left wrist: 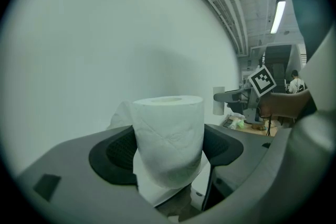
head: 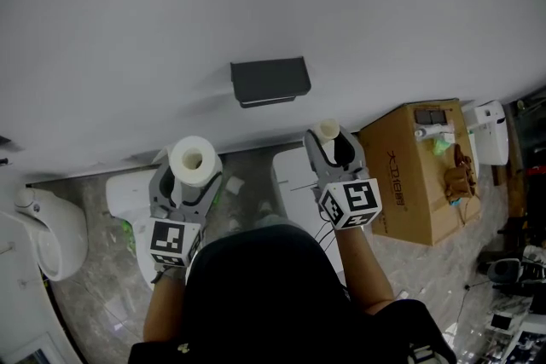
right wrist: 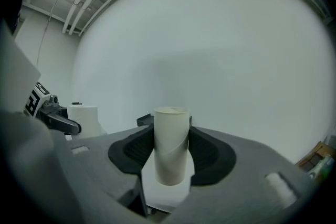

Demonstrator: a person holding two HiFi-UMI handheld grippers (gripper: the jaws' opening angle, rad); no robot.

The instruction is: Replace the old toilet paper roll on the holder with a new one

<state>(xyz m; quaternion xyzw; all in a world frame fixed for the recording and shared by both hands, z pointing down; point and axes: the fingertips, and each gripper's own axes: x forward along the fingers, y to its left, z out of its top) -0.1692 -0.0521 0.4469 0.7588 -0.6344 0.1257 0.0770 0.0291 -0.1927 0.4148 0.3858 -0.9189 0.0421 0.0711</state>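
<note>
Black wall holder (head: 270,81) at twelve o'clock.
Left gripper (head: 194,176) clasps the sides of a soft, light white paper roll (head: 193,158); right gripper (head: 334,149) pinches a likely crushable pale cardboard tube (head: 328,130).

One full roll (head: 192,159), one empty tube (head: 328,130), one holder (head: 270,81)

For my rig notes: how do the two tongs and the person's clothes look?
Both left tongs and right tongs are grey plastic with black textured pads; each carries a white cube with black square markers. Thin cables hang near the right one. The person's top is black.
</note>
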